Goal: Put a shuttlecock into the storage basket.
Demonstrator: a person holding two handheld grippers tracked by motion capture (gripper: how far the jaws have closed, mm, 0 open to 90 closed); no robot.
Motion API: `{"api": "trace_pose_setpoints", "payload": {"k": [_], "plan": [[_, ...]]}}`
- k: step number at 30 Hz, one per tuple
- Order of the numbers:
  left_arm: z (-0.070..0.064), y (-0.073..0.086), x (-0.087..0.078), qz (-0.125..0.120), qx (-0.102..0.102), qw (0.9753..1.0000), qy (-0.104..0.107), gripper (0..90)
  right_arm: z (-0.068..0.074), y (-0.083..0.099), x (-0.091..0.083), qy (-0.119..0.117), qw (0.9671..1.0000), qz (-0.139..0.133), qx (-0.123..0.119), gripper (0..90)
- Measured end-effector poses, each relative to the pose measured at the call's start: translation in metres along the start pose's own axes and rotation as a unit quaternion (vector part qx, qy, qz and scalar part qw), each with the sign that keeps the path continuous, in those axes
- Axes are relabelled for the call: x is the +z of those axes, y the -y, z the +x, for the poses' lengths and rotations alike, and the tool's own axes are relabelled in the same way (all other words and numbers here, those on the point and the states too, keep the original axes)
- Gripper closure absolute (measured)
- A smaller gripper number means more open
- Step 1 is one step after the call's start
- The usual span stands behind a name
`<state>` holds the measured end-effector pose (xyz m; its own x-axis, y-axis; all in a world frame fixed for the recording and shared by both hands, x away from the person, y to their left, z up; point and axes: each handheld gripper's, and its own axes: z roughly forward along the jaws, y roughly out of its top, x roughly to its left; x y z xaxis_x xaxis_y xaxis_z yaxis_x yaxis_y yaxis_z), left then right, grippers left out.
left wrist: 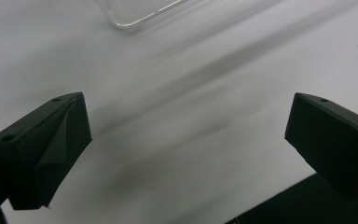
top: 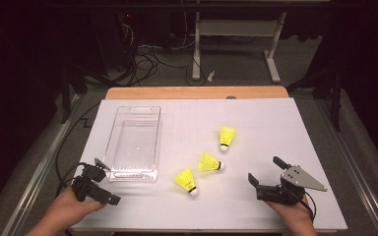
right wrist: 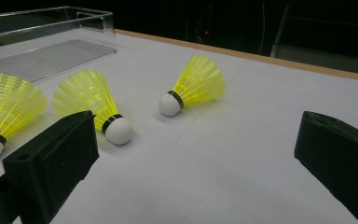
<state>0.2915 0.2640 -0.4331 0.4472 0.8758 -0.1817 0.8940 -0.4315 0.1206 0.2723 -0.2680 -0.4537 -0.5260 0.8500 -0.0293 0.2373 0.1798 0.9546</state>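
Three yellow shuttlecocks with white cork tips lie on the white table sheet: one far (top: 226, 137), one in the middle (top: 209, 162), one nearest (top: 187, 181). The right gripper view shows them as far (right wrist: 196, 85), middle (right wrist: 91, 103) and near (right wrist: 5, 108). A clear plastic bin (top: 133, 141) sits at the left and holds nothing. My right gripper (top: 266, 170) rests open to the right of the shuttlecocks, and its jaws (right wrist: 196, 140) point toward them. My left gripper (top: 106, 183) is open just below the bin's near corner (left wrist: 135, 18), with bare sheet between its jaws (left wrist: 186, 116).
The white sheet (top: 256, 113) covers most of a wooden table whose far edge (top: 197, 92) shows. Cables and a desk frame (top: 236, 44) stand on the dark floor beyond. Bare sheet lies between the two grippers.
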Motion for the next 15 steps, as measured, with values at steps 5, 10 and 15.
{"api": "trace_pose_setpoints", "payload": {"k": [5, 10, 15], "plan": [[-0.003, -0.0043, -0.0025, 0.011, 0.013, 0.9999, 0.002, 1.5, 0.0003, 0.0001, 0.0002, -0.001, 1.0, 0.001, 0.0, 0.2], [-0.0061, -0.0044, -0.001, 0.03, 0.021, 0.9993, 0.006, 1.6, -0.0004, 0.0005, 0.0002, 0.001, 1.0, 0.002, 0.002, 0.2], [-0.008, -0.0046, -0.0006, 0.032, 0.025, 0.9992, 0.008, 1.6, 0.0001, 0.0006, 0.0007, 0.001, 1.0, 0.004, 0.002, 0.2]]}}
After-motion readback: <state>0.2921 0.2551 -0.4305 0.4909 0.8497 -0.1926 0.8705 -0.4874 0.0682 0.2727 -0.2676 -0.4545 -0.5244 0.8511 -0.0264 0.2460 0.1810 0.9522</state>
